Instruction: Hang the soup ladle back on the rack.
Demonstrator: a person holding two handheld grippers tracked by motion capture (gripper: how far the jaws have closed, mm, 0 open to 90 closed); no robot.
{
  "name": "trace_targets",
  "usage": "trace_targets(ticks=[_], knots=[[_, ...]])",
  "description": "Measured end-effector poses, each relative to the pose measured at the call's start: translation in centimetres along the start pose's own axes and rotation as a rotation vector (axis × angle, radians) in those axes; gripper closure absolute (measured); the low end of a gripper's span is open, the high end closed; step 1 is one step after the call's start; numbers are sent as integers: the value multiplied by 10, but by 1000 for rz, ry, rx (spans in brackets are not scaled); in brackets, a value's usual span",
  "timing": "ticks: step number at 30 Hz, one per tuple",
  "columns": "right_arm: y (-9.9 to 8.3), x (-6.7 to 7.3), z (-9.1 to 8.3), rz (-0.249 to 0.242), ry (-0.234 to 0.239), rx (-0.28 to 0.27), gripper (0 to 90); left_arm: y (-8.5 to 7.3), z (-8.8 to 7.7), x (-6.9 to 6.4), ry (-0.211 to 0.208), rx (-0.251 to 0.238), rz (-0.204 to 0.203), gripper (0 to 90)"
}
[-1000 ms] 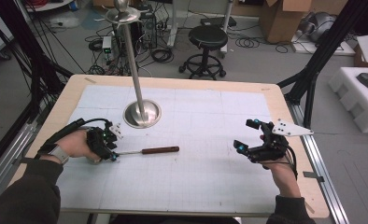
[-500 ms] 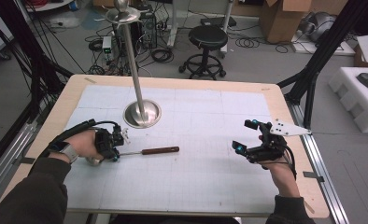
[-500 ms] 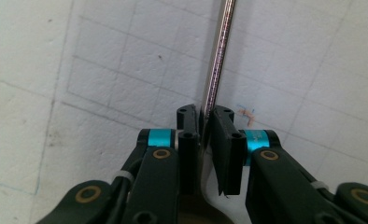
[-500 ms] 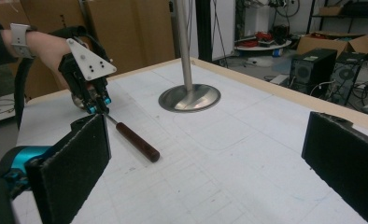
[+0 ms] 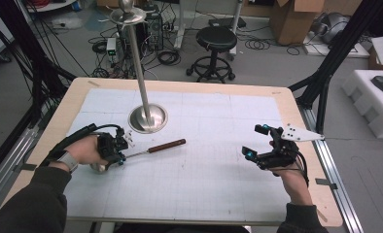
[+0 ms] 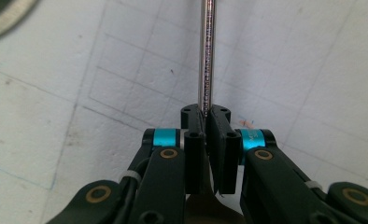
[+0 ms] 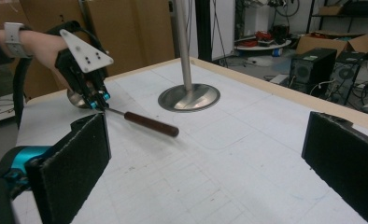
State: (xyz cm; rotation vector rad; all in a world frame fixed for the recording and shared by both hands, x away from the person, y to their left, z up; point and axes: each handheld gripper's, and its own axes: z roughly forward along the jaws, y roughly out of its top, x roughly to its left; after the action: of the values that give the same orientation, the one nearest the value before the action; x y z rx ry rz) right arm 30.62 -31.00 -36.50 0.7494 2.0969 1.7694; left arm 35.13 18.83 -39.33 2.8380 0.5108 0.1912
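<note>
On the white gridded table (image 5: 204,184) lies a ladle (image 5: 150,148) with a thin metal shaft and a dark reddish-brown handle, the handle end pointing toward the middle of the table and the bowl end toward the person's left hand. The left claw (image 5: 122,151) is closed on the metal shaft: in the left gripper view its two black jaws stand pressed together with the shiny rod (image 6: 206,56) pinched between their tips, running straight away from the camera over the grid. In the right gripper view the left claw (image 7: 99,103) comes down on the shaft just beside the rounded metal bowl (image 7: 75,99), which peeks out under the hand (partly hidden, so its shape is hard to judge), while the wooden handle (image 7: 151,123) rests on the table.

Just behind the ladle stands a metal stand (image 5: 147,118), a round dished base with an upright pole rising from it, close to the left claw but apart from it.

The right claw (image 5: 256,141) is held over the right side of the table, well apart from the ladle. Its jaws are spread wide, with nothing between them; in its own view the two black pads (image 7: 74,172) sit at opposite edges.
</note>
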Motion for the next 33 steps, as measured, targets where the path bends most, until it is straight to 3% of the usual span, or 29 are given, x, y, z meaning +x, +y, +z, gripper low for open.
trace_targets(ticks=[5,20,26,33], knots=[[0,0,0,4,0,1,0,-7,-13,-3,1,-102,-59,845],[1,-5,2,11,-4,-20,0,-43,-31,-5,15,-513,-262,845],[2,-6,4,11,-1,-22,0,-54,-33,-8,87,-654,-316,845],[2,-8,5,12,1,-24,0,-60,-40,-4,89,-751,-397,845]])
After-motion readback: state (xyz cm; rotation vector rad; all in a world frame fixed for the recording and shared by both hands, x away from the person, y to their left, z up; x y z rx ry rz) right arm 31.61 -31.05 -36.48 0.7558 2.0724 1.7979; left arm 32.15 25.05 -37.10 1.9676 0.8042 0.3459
